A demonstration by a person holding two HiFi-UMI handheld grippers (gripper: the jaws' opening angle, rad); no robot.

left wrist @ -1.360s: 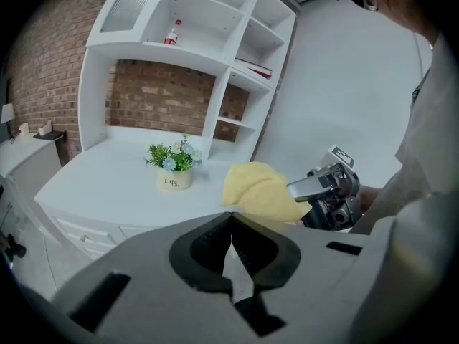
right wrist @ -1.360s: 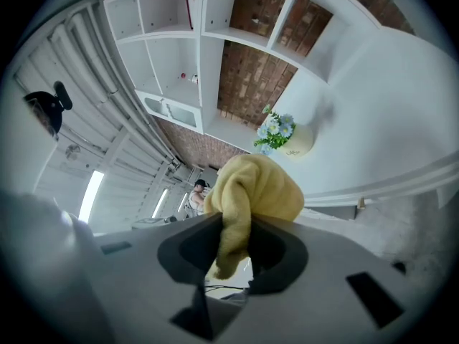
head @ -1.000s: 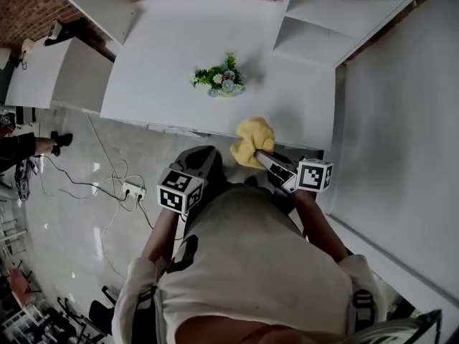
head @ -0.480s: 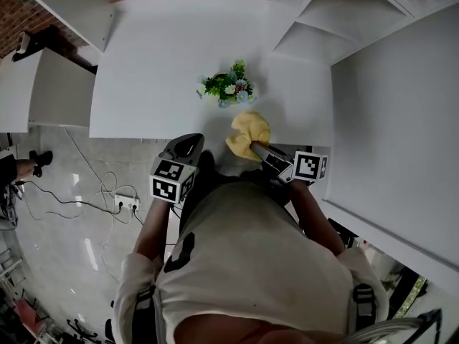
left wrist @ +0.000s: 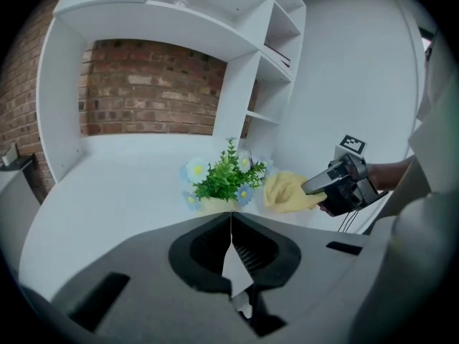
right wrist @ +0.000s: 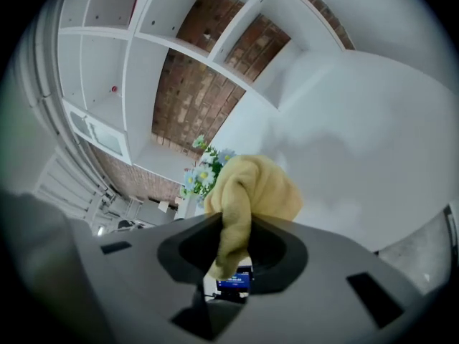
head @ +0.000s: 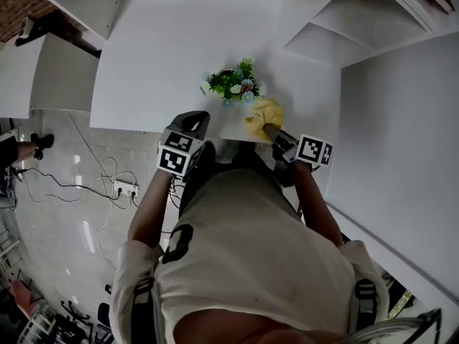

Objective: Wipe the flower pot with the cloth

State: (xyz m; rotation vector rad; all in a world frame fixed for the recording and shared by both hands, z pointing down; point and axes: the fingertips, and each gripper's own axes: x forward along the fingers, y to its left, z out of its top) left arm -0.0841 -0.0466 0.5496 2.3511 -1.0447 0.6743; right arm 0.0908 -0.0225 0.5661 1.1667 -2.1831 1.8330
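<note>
On table (head: 158, 63): one flower pot (head: 233, 86); one cloth (head: 262, 111) pinched in right tongs (head: 272, 129); left tongs (head: 195, 120) closed, empty.

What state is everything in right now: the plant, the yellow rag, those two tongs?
Flower pot: upright on the white table.
Yellow cloth: bunched up, held beside the pot.
Left tongs: shut, empty.
Right tongs: shut on the cloth.

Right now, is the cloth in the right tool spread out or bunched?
Bunched. The yellow cloth is a crumpled wad pinched between the jaws of the right tool, close beside the flower pot; no flat, spread part shows.
</note>
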